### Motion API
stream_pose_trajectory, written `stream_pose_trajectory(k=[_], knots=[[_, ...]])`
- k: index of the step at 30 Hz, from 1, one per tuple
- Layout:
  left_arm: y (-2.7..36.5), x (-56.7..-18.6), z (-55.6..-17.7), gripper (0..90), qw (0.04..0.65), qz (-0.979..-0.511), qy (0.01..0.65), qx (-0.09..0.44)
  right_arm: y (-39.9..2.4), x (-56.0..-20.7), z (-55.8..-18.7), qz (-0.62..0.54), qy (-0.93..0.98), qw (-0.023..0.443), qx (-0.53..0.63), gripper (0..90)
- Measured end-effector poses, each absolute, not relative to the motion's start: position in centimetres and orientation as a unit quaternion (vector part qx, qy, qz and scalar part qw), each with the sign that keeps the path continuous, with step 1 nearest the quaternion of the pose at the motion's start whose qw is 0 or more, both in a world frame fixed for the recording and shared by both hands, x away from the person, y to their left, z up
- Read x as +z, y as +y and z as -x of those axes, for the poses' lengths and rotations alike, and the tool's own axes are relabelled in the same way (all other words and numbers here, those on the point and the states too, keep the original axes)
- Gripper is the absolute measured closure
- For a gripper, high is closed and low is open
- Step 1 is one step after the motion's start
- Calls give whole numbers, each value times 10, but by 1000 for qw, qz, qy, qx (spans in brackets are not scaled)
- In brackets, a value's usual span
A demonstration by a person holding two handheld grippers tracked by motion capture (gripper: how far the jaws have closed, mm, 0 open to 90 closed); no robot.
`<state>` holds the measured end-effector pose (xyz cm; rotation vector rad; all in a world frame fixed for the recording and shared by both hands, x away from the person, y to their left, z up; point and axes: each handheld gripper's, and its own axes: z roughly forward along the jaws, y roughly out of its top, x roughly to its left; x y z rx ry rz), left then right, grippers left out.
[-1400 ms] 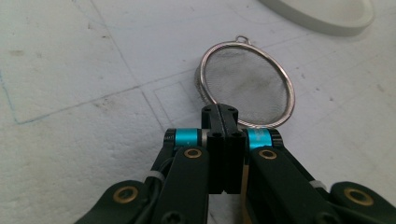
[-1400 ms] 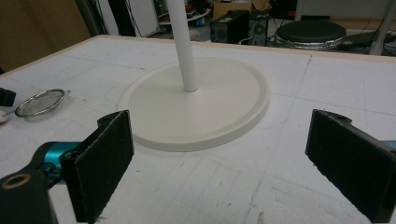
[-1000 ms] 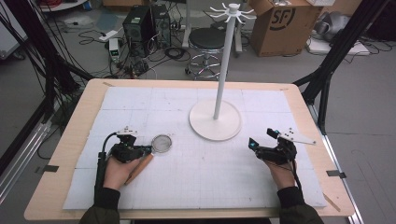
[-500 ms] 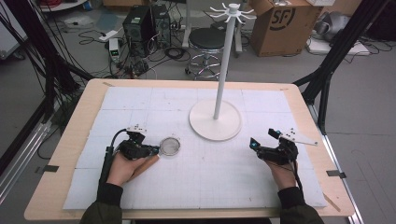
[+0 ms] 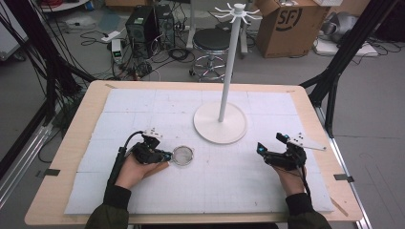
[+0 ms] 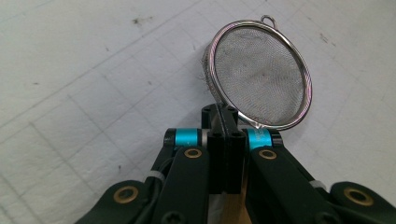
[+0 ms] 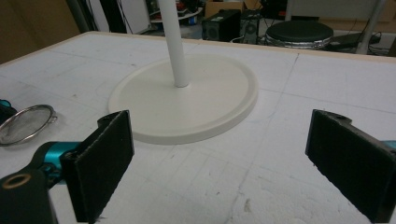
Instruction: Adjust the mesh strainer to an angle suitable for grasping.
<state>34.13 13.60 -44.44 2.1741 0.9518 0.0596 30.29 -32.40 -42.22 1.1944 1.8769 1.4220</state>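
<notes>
The left gripper (image 5: 165,155) is clenched on the thin wire handle of a small round metal mesh strainer (image 5: 183,155), its 2 black jaws pressed together around the wire in the left gripper view, where the strainer (image 6: 259,77) stands tilted just beyond the jaw tips with a tiny loop at its far rim. In the high view the strainer lies left of the table's middle, nearer the near edge than the far one, over the white gridded mat (image 5: 143,109) that covers most of the light wooden table (image 5: 76,129). A tall white stand with a round flat base (image 5: 220,123) and a slim pole topped by a ring of hooks rises from the mat near the table's centre, just beyond and to the right of the strainer, apart from it. The right gripper (image 5: 261,149) rests toward the right edge of the table, released, its 2 padded jaws spread wide with nothing between them; in the right gripper view they frame the stand's base (image 7: 187,102), and the strainer (image 7: 25,123) shows at the far left.
</notes>
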Motion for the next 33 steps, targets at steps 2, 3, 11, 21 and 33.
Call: stream_pose_trajectory(k=[2,3,11,21,33], knots=[[130,-443,-342,900,370,-855,364,21,-325,-422,-302,-438,688,249,522,70],[128,-443,-342,900,369,-856,361,19,-325,-423,-302,-438,688,250,522,70],[110,-442,-341,900,366,-866,341,16,-329,-423,-298,-444,686,252,519,72],[91,-443,-342,900,367,-867,336,10,-334,-423,-294,-448,682,257,517,72],[75,-442,-341,900,360,-870,336,12,-337,-423,-292,-451,679,260,517,72]])
